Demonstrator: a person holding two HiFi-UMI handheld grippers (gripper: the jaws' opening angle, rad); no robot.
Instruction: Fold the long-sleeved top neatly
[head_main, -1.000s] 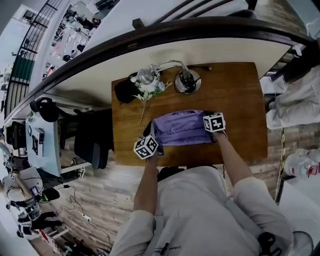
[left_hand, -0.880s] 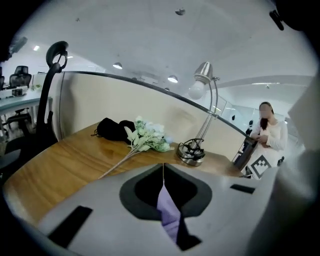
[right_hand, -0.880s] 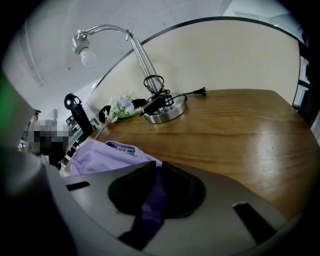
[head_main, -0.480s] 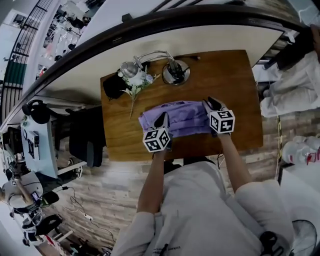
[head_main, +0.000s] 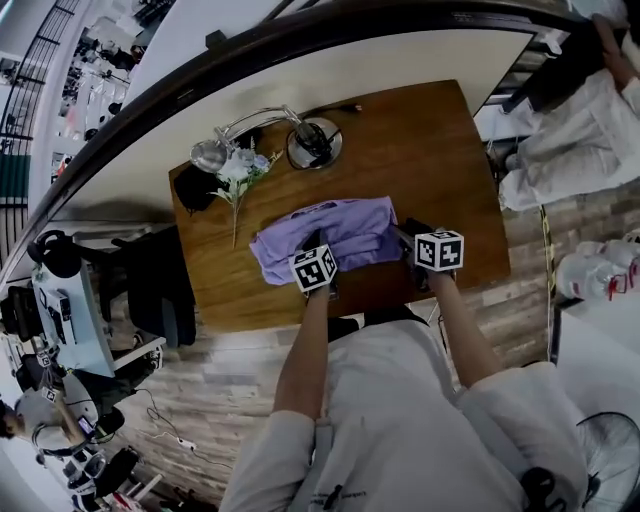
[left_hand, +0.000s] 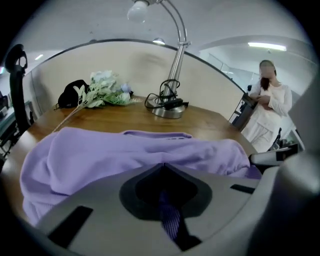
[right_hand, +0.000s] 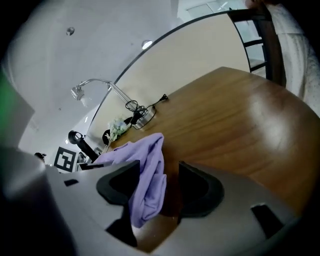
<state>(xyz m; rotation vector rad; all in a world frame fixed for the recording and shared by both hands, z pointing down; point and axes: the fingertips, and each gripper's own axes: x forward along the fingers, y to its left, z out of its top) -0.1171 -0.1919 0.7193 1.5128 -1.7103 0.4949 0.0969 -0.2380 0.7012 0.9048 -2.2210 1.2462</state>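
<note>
Top (head_main: 335, 230) on table (head_main: 435, 165); lamp (head_main: 313, 148), flowers (head_main: 238, 170) behind it.

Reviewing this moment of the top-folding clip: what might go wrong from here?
1. The right gripper has just been opening its jaws, yet a fold of the purple top hangs between them, against one jaw. Withdrawing may drag it and spoil the fold.
2. The left gripper is shut on the top's fabric. Pulling with only that side held may bunch the already rumpled cloth.

Lilac top (head_main: 340, 228), brown wood table (head_main: 425, 150), white flowers (head_main: 238, 168), chrome lamp (head_main: 313, 146), blk bag (head_main: 195, 188)
</note>
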